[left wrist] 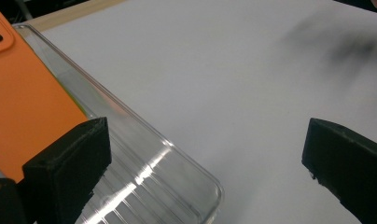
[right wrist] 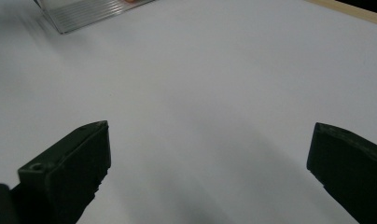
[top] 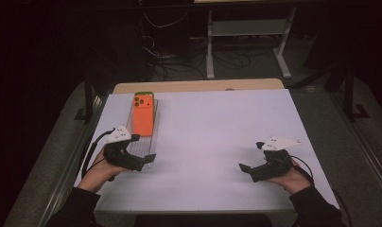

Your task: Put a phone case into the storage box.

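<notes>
Looks like things are barely started. The orange phone (top: 143, 116) lies camera-side up on the clear plastic tray (top: 150, 144), over at 10 o'clock on the white worktop (top: 217, 142), untouched. The left claw (top: 143, 161) hovers at the tray's near corner, jaws wide apart, nothing in them. The right claw (top: 246, 171) sits at 4 o'clock, also spread, well apart from everything. Nothing blocks the way; all the grabbing is left.

Dim surroundings, bright tabletop, blurred edges.
</notes>
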A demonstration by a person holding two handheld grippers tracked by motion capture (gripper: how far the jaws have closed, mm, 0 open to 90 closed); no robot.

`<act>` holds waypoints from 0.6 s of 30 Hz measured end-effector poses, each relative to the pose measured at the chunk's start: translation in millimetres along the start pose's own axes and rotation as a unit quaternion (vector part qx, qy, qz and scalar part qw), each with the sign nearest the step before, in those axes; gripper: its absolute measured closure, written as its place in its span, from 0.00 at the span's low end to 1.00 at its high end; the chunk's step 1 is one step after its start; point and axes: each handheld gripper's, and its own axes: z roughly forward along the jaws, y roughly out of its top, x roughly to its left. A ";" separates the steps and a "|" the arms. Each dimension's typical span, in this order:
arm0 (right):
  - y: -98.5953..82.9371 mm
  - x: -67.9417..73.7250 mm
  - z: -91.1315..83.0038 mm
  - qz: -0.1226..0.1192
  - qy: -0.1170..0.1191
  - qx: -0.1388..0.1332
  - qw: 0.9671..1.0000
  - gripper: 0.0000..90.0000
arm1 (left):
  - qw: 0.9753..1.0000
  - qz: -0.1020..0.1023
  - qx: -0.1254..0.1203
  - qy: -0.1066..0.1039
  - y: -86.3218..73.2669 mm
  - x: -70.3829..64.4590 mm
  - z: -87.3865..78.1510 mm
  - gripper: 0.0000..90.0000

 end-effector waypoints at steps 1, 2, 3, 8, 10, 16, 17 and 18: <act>-0.1 -0.1 -0.2 0.001 0.001 -0.001 1.000 0.00 | 1.000 -0.004 -0.003 -0.002 -3.0 -0.8 -0.1 0.01; -0.1 -0.6 -0.4 -0.002 0.002 -0.003 1.000 0.00 | 1.000 -0.002 -0.004 -0.004 -5.7 -1.2 -0.8 0.01; 0.1 -0.8 -0.7 -0.003 0.004 -0.004 1.000 0.00 | 1.000 0.001 -0.006 -0.009 -8.2 -1.4 -1.4 0.01; 2.8 -0.2 -1.3 -0.004 0.010 -0.008 1.000 0.00 | 1.000 0.004 -0.007 -0.016 -15.8 -4.0 0.6 0.01; 3.9 0.7 -1.9 -0.008 0.012 -0.007 1.000 0.00 | 1.000 0.004 -0.009 -0.016 -17.7 -4.7 1.8 0.01; 5.8 1.9 -3.1 -0.010 0.017 -0.014 1.000 0.00 | 1.000 0.003 -0.002 -0.015 -23.0 -3.5 3.2 0.01; 5.9 1.9 -3.2 -0.010 0.017 -0.015 1.000 0.00 | 1.000 0.004 -0.004 -0.013 -23.7 -3.0 3.1 0.01; 6.1 1.7 -3.4 -0.010 0.018 -0.015 1.000 0.00 | 1.000 0.002 -0.005 -0.013 -23.5 -2.9 2.8 0.01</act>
